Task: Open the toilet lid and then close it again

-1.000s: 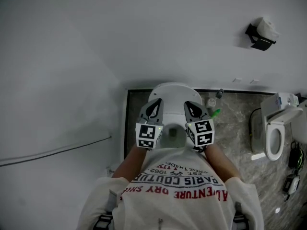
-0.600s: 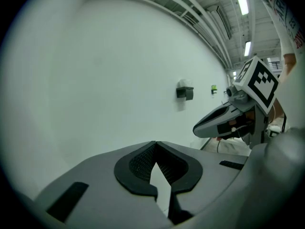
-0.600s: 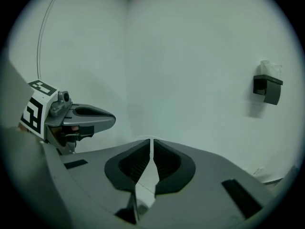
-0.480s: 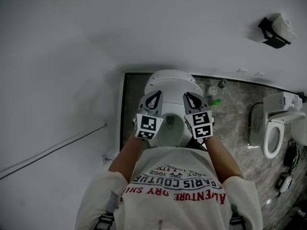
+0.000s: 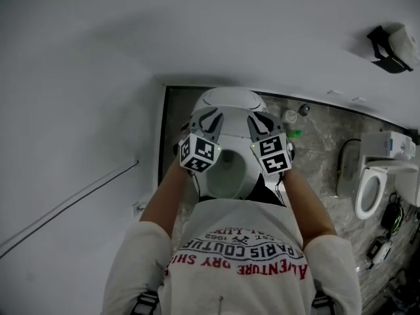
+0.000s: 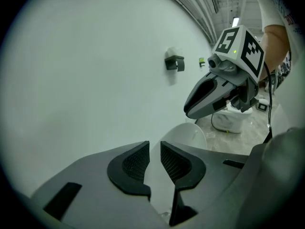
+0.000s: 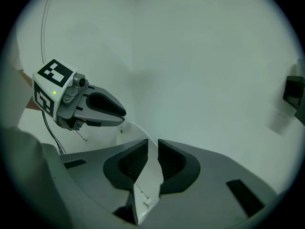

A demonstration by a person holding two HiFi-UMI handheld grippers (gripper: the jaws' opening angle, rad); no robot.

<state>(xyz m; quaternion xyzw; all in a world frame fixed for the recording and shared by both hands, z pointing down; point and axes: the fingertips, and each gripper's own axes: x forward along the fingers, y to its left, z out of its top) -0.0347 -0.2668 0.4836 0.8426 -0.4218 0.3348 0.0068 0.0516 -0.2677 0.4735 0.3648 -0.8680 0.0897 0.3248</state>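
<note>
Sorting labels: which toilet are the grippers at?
The middle toilet, under the left gripper and right gripper; the other toilet stands far right.

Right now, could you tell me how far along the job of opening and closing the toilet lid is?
Done, it seems: the toilet lid stands raised, bowl exposed. In hand: the left gripper has just been opening, the lid's edge apparently between its jaws; the right gripper straddles the other edge, grip unclear. Left: lowering the lid shut.
</note>
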